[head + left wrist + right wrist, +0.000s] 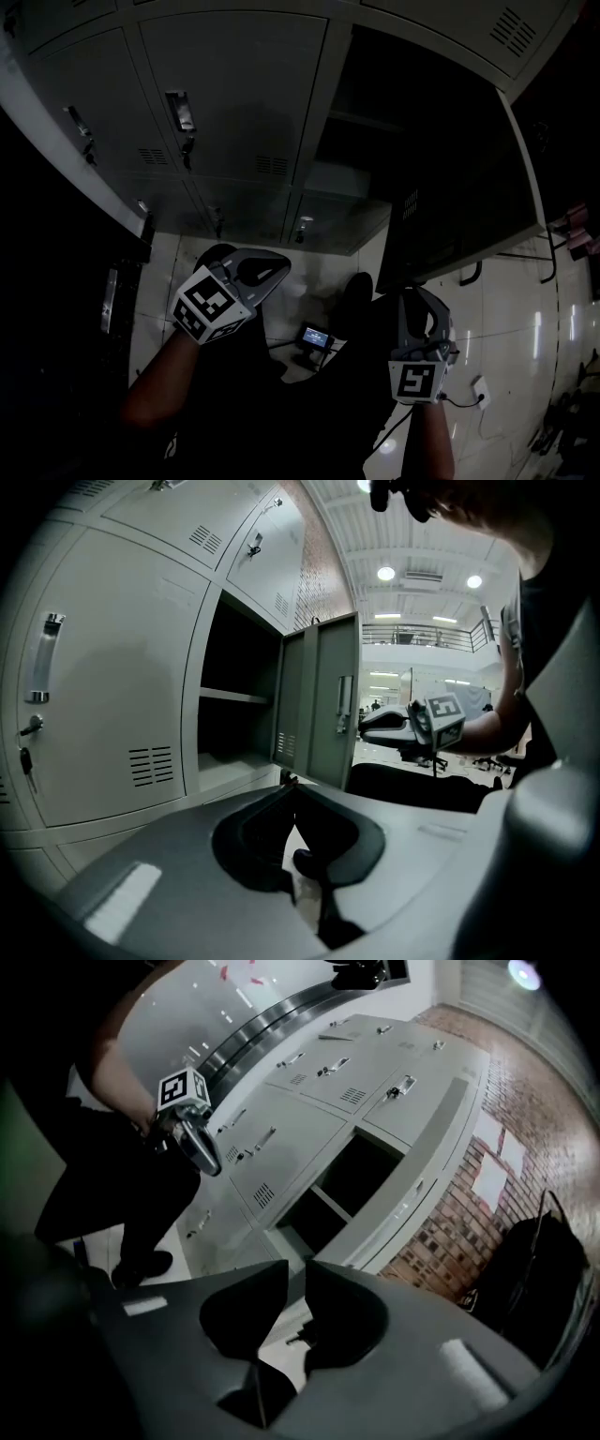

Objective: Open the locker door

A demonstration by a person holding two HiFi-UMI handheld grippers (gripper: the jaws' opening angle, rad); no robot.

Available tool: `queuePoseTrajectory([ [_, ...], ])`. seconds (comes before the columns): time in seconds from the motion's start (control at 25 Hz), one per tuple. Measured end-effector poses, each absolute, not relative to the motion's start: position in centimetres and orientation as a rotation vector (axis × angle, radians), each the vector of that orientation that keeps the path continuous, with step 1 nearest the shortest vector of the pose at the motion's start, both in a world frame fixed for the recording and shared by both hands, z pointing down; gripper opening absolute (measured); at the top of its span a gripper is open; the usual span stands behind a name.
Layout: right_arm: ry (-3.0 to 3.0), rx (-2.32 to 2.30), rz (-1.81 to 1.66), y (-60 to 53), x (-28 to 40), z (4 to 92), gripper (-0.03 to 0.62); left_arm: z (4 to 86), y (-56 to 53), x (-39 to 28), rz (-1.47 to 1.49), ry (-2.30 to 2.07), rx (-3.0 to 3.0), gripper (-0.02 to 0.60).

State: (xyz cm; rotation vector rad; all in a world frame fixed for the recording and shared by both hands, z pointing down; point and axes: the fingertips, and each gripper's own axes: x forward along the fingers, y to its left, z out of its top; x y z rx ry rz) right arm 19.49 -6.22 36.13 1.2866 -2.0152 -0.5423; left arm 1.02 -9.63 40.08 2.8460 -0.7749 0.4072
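Observation:
The grey locker bank [234, 103] has one compartment [361, 122] standing open, dark inside with a shelf. Its door [459, 187] is swung far out to the right. The left gripper view shows the same opening [234, 724] and the door [323, 710] edge-on; the right gripper view shows the door [412, 1194] beside the opening [342, 1180]. My left gripper [262, 272] is held low in front of the closed lockers, jaws together and empty. My right gripper [422, 309] hangs below the open door, apart from it, a narrow gap between its tips [298, 1265], nothing in it.
Closed locker doors with handles [178, 111] and keys fill the left. On the tiled floor lie a small device with a lit screen [314, 336] and a white socket [480, 392] with a cable. A brick wall [459, 1213] and a black bag [534, 1260] stand right of the lockers.

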Motion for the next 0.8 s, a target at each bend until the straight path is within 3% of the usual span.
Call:
queuePoseTrajectory([
  [0.28, -2.350, 1.282, -0.274, -7.1, 15.6, 37.2, 0.003, 39.9, -9.5, 0.9, 0.391, -0.767, 2.852, 0.012],
  [0.56, -2.508, 1.216, 0.058, -7.4, 14.2, 39.0, 0.003, 39.8, -9.5, 0.9, 0.392, -0.766, 2.852, 0.012],
  [0.8, -2.526, 1.213, 0.085, -7.5, 14.6, 39.1, 0.002, 39.9, -9.5, 0.9, 0.395, -0.770, 2.850, 0.012],
])
